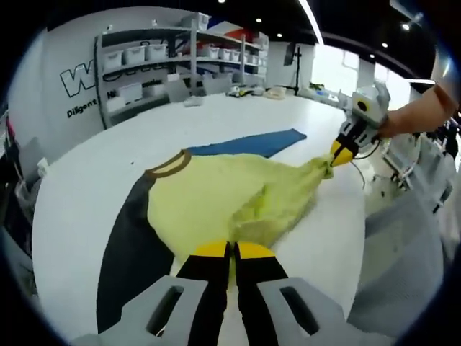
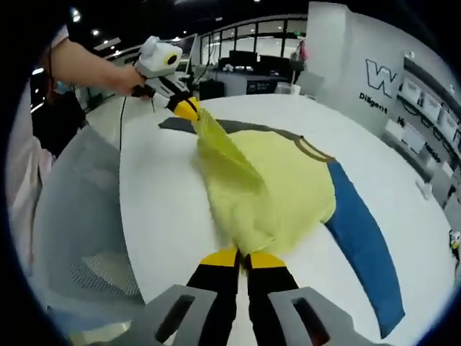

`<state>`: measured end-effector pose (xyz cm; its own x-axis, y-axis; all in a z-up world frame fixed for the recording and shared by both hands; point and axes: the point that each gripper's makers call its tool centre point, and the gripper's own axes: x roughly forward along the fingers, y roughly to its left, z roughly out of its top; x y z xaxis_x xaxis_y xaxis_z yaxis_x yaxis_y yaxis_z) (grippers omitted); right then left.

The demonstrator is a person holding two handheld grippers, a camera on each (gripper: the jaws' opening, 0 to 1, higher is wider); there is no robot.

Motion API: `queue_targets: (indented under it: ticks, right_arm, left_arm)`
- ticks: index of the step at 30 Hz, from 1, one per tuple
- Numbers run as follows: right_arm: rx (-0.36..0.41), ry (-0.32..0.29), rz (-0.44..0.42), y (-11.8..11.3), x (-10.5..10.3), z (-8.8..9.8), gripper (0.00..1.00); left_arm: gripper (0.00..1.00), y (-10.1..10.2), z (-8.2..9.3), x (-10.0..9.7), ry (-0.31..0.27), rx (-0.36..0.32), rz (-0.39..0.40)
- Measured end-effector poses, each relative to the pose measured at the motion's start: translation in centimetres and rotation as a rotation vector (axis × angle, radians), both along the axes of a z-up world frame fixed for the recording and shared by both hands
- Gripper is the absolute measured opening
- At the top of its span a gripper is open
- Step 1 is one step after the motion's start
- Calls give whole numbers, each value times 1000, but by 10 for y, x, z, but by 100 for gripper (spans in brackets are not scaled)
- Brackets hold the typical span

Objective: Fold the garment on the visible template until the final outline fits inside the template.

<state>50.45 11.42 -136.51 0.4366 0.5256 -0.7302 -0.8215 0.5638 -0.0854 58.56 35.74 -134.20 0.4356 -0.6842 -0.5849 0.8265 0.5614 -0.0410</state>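
Pinching the yellow garment [image 1: 216, 198] with both left tongs [image 1: 232, 249] and right tongs [image 2: 242, 258] clamped closed, a slipped hem could bunch it outside the template [image 2: 364, 238] on the bench [image 2: 162, 194]

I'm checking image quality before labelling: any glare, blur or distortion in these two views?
Left gripper view: fisheye bends the shelving; bright windows wash out the upper right; yellow garment looks soft. Right gripper view: white table edge curves strongly; ceiling lights show as small spots; garment folds readable.
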Motion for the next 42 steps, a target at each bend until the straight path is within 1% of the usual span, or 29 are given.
queue_targets:
  ticks: [1,3,4,5,6,8,9,11,12,13,14,16,17,18,21,23,25,29,30,33,34,35,37,38,40,42]
  right_arm:
    - [-44,-13,33,-5,1,1,0]
    - [-85,-25,105,-7,-1,5,0]
    - [-101,-45,136,-7,-1,8,0]
    - [-152,-80,179,-10,1,10,0]
    - [-189,-89,212,-11,-1,10,0]
    - [-234,-114,273,-10,-5,11,0]
    - [-258,-134,336,-6,-10,8,0]
    - [-348,-156,410,-8,-18,-1,0]
    - [-369,-154,441,-7,-25,-9,0]
    - [-377,-164,463,-5,-28,-13,0]
    - [-394,-162,484,-5,-34,-19,0]
    - [-397,-162,512,-1,-44,-30,0]
    - [-405,-150,537,0,-50,-36,0]
    - [-436,-143,560,-2,-55,-44,0]
    - [-459,-146,586,-1,-63,-57,0]
    - [-478,-146,601,-1,-65,-65,0]
    - [-485,-140,599,-2,-66,-69,0]
    - [-489,-125,608,-4,-69,-74,0]
    - [-485,-119,608,-5,-70,-74,0]
    - [-488,-113,608,-9,-71,-77,0]
    - [-490,-112,606,-11,-71,-77,0]
    - [-491,-108,604,-12,-73,-77,0]
    - [-471,-99,600,-12,-77,-76,0]
    - [-457,-86,592,-14,-79,-78,3]
    - [-430,-59,575,-16,-84,-78,10]
    - [-423,-47,567,-18,-88,-75,14]
  left_arm:
    - [1,5,2,-1,-3,-3,8]
    - [1,13,6,-4,0,-23,22]
    - [1,16,7,-5,4,-29,25]
    - [1,18,7,-8,11,-38,28]
    - [1,21,7,-11,19,-49,30]
    - [1,28,2,-16,28,-43,28]
    - [1,30,0,-19,36,-45,28]
    - [1,33,-5,-26,55,-59,20]
    - [1,34,-7,-30,65,-64,10]
    - [1,34,-10,-33,74,-65,1]
    - [1,36,-16,-39,91,-55,-16]
    - [1,39,-25,-50,122,-45,-41]
    - [1,40,-29,-55,136,-40,-53]
    - [1,41,-33,-59,145,-28,-60]
    - [1,46,-46,-75,180,-5,-102]
    - [1,45,-50,-85,198,9,-135]
    - [1,48,-60,-95,215,45,-163]
    - [1,45,-67,-112,265,47,-211]
    - [1,43,-69,-121,298,40,-231]
    - [1,42,-73,-127,308,52,-241]
    - [1,41,-74,-129,326,42,-240]
    - [1,41,-74,-130,329,45,-241]
    - [2,43,-77,-135,338,61,-251]
    - [2,46,-78,-134,335,73,-247]
    - [2,50,-79,-132,337,70,-230]
    - [2,52,-73,-129,333,59,-214]
